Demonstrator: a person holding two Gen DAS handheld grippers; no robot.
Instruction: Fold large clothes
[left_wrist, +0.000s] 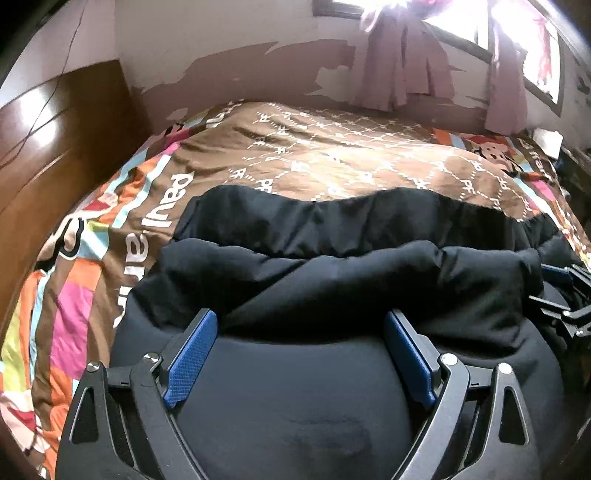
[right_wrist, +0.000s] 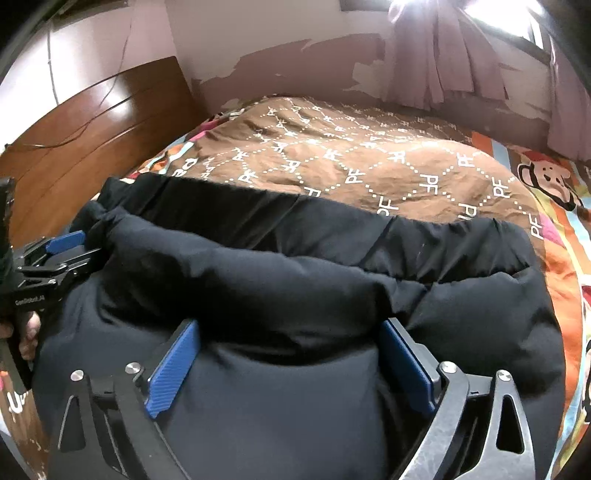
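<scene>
bed (left_wrist: 332, 155) carries it all | black padded coat (left_wrist: 332, 280) lies bunched across the near half, top part rolled over for a fold | left tongs (left_wrist: 301, 328) apart over it | right tongs (right_wrist: 290, 338) apart, gripping nothing

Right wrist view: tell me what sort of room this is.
Most likely a home bedroom. A bed covered by a brown cartoon-print duvet fills the view, a wooden headboard stands at its left against the wall, and pink curtains hang at a bright window. A black padded jacket lies on the bed.
</scene>
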